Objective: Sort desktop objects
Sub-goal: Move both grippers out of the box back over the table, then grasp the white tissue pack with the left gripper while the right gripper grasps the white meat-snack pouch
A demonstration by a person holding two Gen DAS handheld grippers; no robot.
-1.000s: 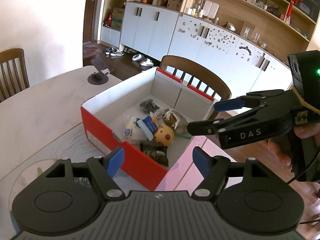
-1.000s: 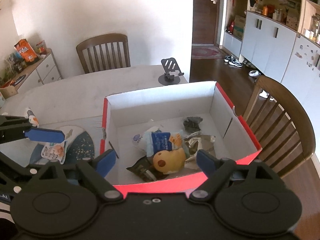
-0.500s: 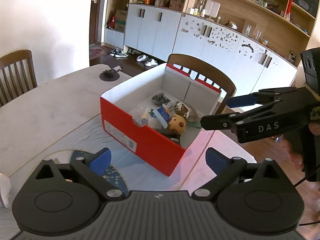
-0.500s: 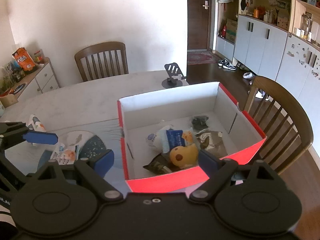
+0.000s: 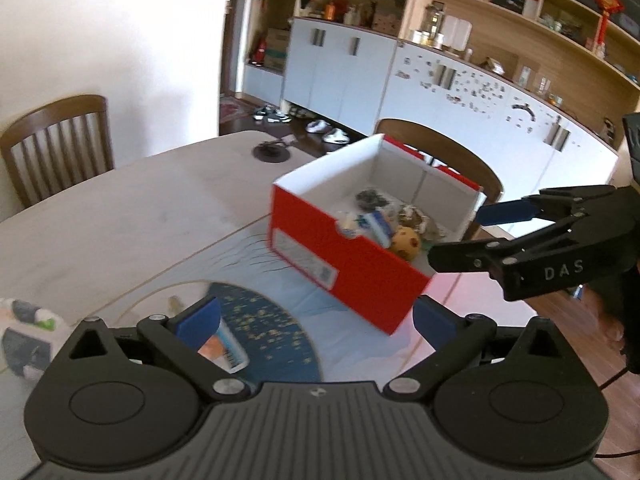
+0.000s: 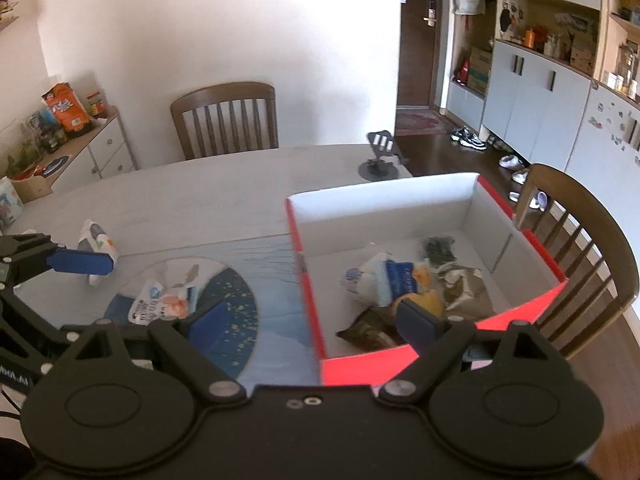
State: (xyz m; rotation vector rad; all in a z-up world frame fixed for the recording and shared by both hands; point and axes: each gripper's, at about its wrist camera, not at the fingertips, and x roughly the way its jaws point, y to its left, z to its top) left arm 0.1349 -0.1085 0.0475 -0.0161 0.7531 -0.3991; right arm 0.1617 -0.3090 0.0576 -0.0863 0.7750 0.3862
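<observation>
- Holding both tools over the pale marble-look table (image 6: 208, 196), we kept the left gripper (image 5: 316, 320) spread wide with nothing between its blue pads.
- We kept the right gripper (image 6: 316, 322) equally wide and empty; in the left view it sat at 3 o'clock.
- We saw the red cardboard box with white inside (image 6: 420, 196) at 1 o'clock of the right view, holding wrappers and a yellow spotted ball (image 5: 405, 242).
- We saw a white-and-orange snack packet (image 6: 162, 304) on the round blue placemat (image 6: 236, 300) at 10 o'clock, and a small white tube (image 6: 94, 236) beyond it.
</observation>
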